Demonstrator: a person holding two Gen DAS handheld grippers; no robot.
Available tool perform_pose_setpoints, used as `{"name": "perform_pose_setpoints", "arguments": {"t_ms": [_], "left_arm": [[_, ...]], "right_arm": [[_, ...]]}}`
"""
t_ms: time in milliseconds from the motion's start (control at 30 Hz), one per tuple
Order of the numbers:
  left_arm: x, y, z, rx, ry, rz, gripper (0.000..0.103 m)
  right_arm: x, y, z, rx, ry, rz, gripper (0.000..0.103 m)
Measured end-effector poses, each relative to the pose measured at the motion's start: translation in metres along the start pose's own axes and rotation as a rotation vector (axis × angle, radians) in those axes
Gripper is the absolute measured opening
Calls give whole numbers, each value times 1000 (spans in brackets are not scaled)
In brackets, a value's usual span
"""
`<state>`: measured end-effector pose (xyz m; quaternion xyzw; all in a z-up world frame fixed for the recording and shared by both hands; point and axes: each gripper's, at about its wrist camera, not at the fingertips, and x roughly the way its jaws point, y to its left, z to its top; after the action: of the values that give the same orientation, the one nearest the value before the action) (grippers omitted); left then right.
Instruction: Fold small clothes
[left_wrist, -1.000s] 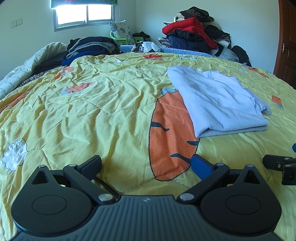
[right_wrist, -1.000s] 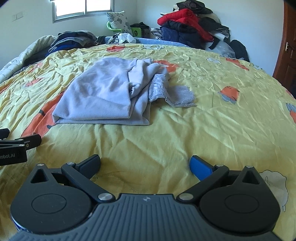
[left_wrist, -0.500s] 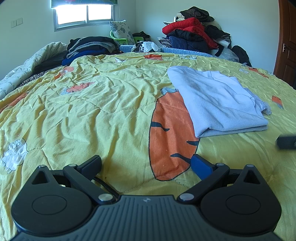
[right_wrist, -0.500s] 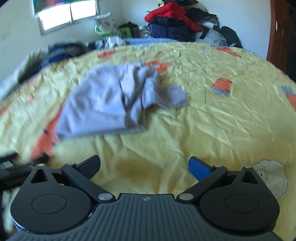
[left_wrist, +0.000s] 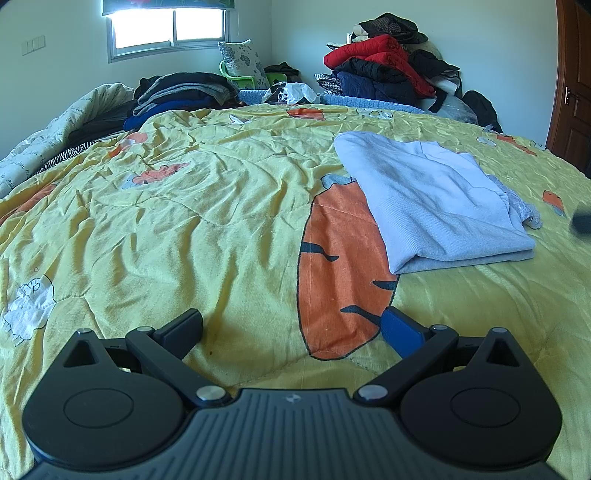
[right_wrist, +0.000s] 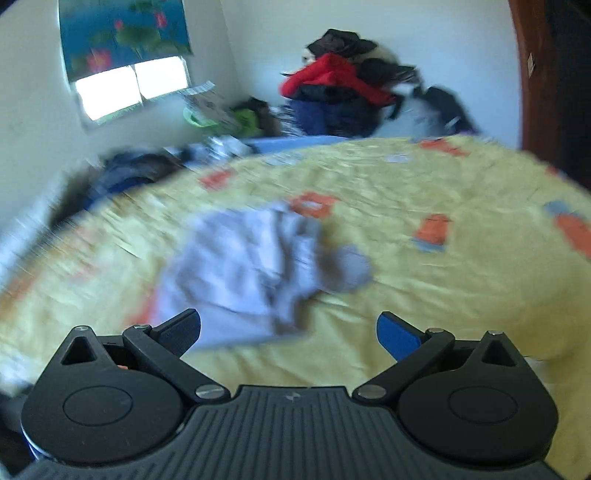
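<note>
A pale blue garment (left_wrist: 432, 199) lies folded on the yellow carrot-print quilt (left_wrist: 184, 206), right of centre in the left wrist view, with a crumpled end at its right side. My left gripper (left_wrist: 291, 326) is open and empty, low over the quilt, short of the garment and to its left. In the blurred right wrist view the same pale garment (right_wrist: 255, 269) lies ahead and slightly left. My right gripper (right_wrist: 288, 328) is open and empty above the bed, apart from the cloth. A dark blur at the right edge of the left wrist view may be the right gripper (left_wrist: 581, 223).
Stacked dark clothes (left_wrist: 181, 94) sit at the bed's far left, and a heap of red and dark coats (left_wrist: 384, 72) stands against the far wall. A wooden door (left_wrist: 572, 81) is at the right. A window (left_wrist: 170, 31) is behind the bed.
My right gripper has risen and swung, so its view blurs and the garment sits farther off. Its fingertip slid up and out at the left view's right edge. The left gripper stayed still.
</note>
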<state>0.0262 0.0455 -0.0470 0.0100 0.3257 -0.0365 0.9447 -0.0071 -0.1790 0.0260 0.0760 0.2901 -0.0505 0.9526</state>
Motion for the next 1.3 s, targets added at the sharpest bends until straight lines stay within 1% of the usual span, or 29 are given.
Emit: {"name": "perform_pose_setpoints", "arguments": {"t_ms": [33,67,200,333,433,833,1033,1300], "left_arm": [[0,0,0,0,0,0,103],[0,0,0,0,0,0,103],[0,0,0,0,0,0,103],[0,0,0,0,0,0,103],[0,0,0,0,0,0,103],[1,0,0,0,0,-1,103],[0,0,1,-8,9,0,103],[-2,4,0,10,15,-25,103]], "right_arm": [[7,1,-8,-25,12,-35,103],[14,0,-15,-42,22,-52,103],[31,-1,-37,-90,60,-84,102],[35,7,-47,-165,47,-122,103],[37,8,-48,-153,60,-109,103],[37,10,-53,-172,56,-127,103],[37,6,-53,-151,65,-103,102],[38,4,-53,-144,67,-98,102]]}}
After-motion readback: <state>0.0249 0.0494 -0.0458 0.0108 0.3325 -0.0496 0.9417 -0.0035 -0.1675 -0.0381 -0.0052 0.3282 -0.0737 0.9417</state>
